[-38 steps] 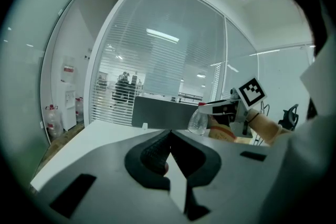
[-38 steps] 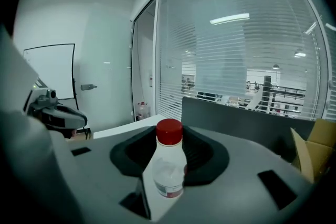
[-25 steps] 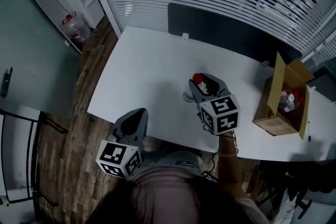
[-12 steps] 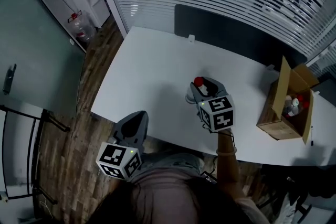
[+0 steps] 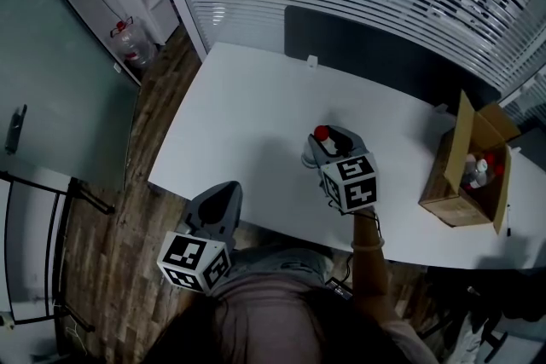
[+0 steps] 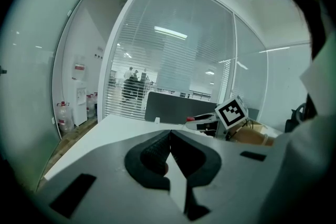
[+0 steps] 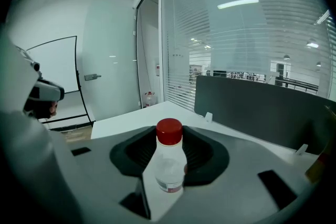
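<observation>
A small clear bottle with a red cap (image 7: 169,160) stands upright between my right gripper's (image 7: 169,136) jaws, which are shut on its body. From the head view this bottle (image 5: 319,137) and the right gripper (image 5: 328,147) hang low over the middle of the white table (image 5: 247,115); whether the bottle's base touches the top I cannot tell. My left gripper (image 5: 217,202) is at the table's near left edge, apart from everything. Its own view shows the left gripper (image 6: 169,135) with jaws closed together and nothing between them.
An open cardboard box (image 5: 454,183) holding several red-capped bottles sits at the table's right end. A dark partition (image 5: 384,47) runs along the far edge, with a blinded glass wall behind it. Water jugs (image 5: 128,47) stand on the wooden floor at the left.
My right gripper has swung a little leftward and lower with the bottle, so the box has slid out of its view. The left gripper stays shut and has tilted slightly.
</observation>
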Action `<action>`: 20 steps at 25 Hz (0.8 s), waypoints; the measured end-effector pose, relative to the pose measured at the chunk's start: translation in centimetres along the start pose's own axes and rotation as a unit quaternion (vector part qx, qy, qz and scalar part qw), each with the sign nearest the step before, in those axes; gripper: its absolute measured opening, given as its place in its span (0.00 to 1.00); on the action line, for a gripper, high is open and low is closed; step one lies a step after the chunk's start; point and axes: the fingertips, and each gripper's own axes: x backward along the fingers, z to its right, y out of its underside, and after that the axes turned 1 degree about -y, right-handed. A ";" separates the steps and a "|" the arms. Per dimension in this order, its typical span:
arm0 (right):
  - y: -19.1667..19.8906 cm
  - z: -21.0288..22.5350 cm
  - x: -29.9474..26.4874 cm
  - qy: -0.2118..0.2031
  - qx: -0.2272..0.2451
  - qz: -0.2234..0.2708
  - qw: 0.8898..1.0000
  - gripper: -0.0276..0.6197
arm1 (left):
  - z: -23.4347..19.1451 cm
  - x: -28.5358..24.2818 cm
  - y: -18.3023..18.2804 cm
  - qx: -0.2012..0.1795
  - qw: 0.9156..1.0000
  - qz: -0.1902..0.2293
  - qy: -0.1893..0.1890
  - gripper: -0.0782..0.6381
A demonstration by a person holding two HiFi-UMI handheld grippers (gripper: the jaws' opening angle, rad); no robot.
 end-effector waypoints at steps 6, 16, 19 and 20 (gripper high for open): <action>0.2 0.1 0.2 -0.001 -0.005 0.001 1.000 0.30 | 0.2 -0.4 0.1 0.000 1.000 -0.004 0.008 0.12; 0.6 -0.3 0.5 -0.006 -0.004 -0.003 1.000 0.30 | 1.1 -1.0 -0.3 -0.001 1.000 -0.002 0.032 0.12; 0.8 -0.5 0.7 -0.010 -0.005 -0.008 1.000 0.30 | 1.2 -1.0 -0.4 -0.001 0.999 -0.002 0.036 0.12; 0.9 -0.6 0.9 -0.010 -0.004 -0.009 1.000 0.30 | 1.1 -1.0 -0.4 -0.001 0.999 -0.002 0.037 0.12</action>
